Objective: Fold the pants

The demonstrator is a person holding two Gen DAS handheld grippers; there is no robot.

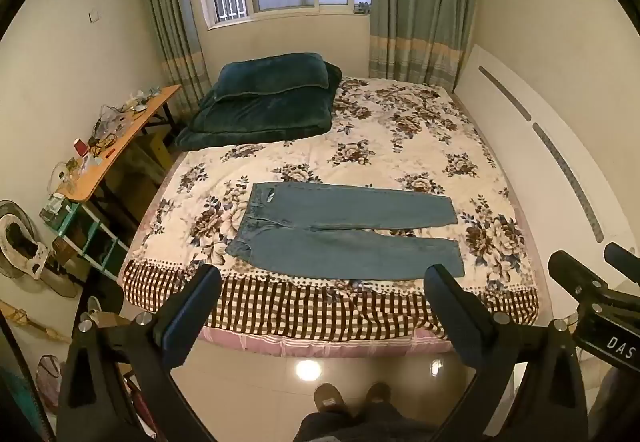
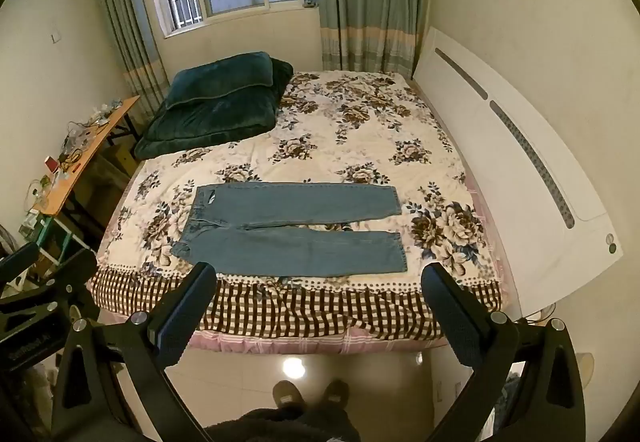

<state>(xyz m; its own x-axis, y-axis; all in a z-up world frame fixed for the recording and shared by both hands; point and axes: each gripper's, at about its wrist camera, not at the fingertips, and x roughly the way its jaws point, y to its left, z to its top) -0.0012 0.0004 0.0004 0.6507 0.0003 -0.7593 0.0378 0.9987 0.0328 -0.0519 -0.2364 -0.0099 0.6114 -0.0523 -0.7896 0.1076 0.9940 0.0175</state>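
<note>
writing: "DAS" on right gripper [image 1: 600, 306] body, rest cut off | left: cluttered desk [image 1: 120, 145] beside bed [image 1: 400, 145]; green duvet [image 1: 264, 101] at far-left corner | middle: jeans [image 1: 344, 230] flat near front edge, waist left, legs apart, nothing on them | left gripper [image 1: 320, 282] jaws wide, empty, short of bed | right gripper jaws wide, empty | right: white headboard [image 2: 520, 169]
</note>
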